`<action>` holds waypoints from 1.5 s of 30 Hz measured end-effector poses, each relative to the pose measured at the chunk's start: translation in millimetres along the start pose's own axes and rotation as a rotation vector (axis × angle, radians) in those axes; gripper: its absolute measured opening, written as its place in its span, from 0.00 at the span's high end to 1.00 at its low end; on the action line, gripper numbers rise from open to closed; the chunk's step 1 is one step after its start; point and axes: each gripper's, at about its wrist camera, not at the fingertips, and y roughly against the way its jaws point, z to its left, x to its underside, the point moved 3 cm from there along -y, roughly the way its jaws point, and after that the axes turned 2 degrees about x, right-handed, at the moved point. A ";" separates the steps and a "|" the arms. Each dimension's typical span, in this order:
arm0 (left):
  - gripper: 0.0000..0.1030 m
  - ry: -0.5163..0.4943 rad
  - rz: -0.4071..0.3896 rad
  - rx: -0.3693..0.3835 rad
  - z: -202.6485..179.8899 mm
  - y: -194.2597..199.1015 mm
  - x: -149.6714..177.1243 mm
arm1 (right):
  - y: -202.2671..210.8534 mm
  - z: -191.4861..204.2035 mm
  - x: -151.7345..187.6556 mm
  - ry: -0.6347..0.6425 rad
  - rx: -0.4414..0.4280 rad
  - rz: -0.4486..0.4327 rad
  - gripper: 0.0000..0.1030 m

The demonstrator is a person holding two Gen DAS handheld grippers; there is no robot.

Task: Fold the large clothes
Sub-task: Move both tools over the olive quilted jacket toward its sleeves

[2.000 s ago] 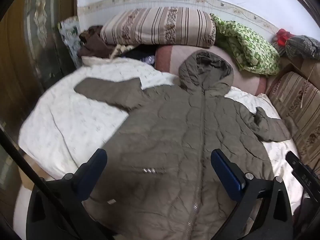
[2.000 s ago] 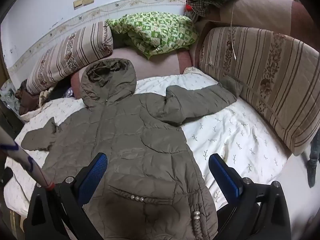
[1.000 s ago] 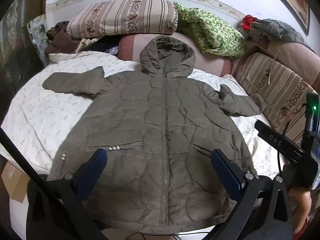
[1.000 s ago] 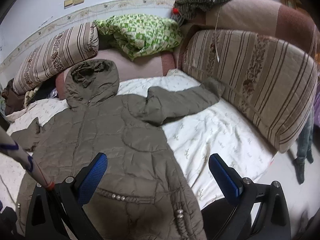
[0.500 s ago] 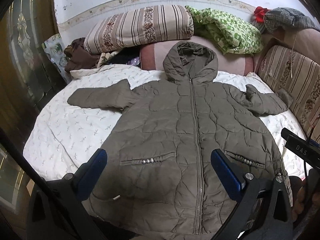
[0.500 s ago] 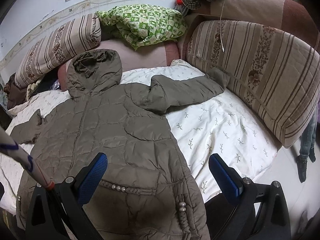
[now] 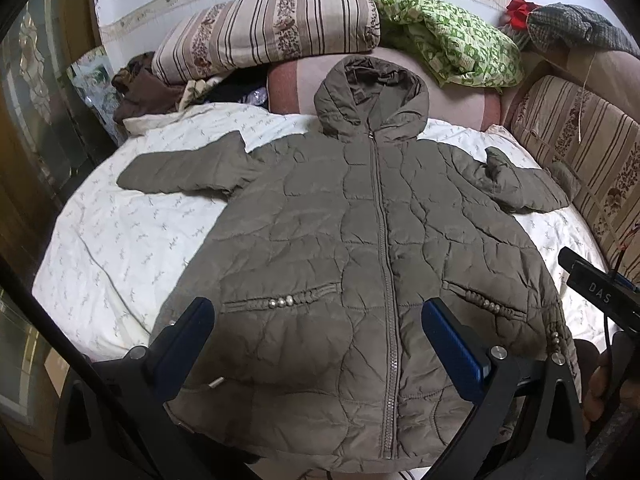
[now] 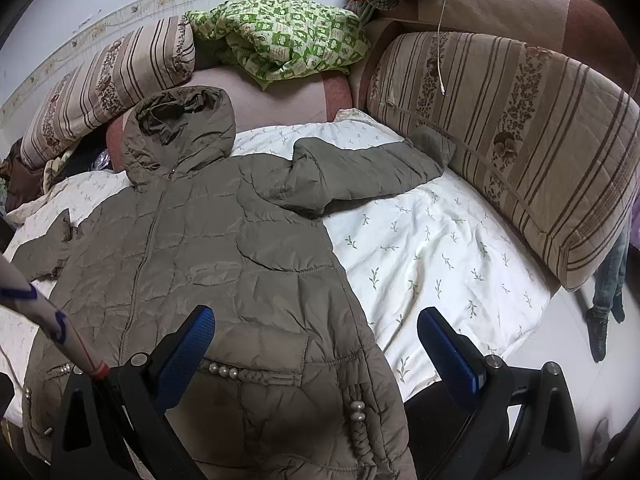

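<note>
While jacket (image 7: 360, 248) lies flat, open left hand-held gripper (image 7: 316, 336) hovers above hem.

Both views have swung slightly; the coat (image 7: 360, 248) now sits centred.

left wrist: above the jacket (image 7: 360, 248) hem, facing up its zip toward the hood and wall | right wrist: off to the right, facing the right sleeve and striped cushion (image 8: 520, 132) | shared: jacket, green quilt (image 7: 452, 48)
</note>
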 end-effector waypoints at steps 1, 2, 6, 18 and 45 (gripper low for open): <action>0.00 0.004 0.006 0.008 -0.6 -1.4 0.1 | -0.7 -0.4 0.6 0.000 0.001 0.000 0.00; 0.00 0.009 0.016 0.021 -0.4 -2.8 0.6 | -1.5 -0.8 0.9 -0.001 0.002 0.002 0.00; 0.00 0.028 0.041 0.050 -0.3 -7.4 2.8 | -4.8 -0.9 1.5 0.003 0.005 0.011 0.00; 0.00 0.013 0.044 -0.011 2.7 -13.8 0.7 | -7.5 2.2 2.4 0.019 0.006 0.019 0.00; 0.00 0.036 0.045 -0.052 27.2 -28.1 -1.1 | -17.5 18.8 13.0 0.071 0.002 0.047 0.00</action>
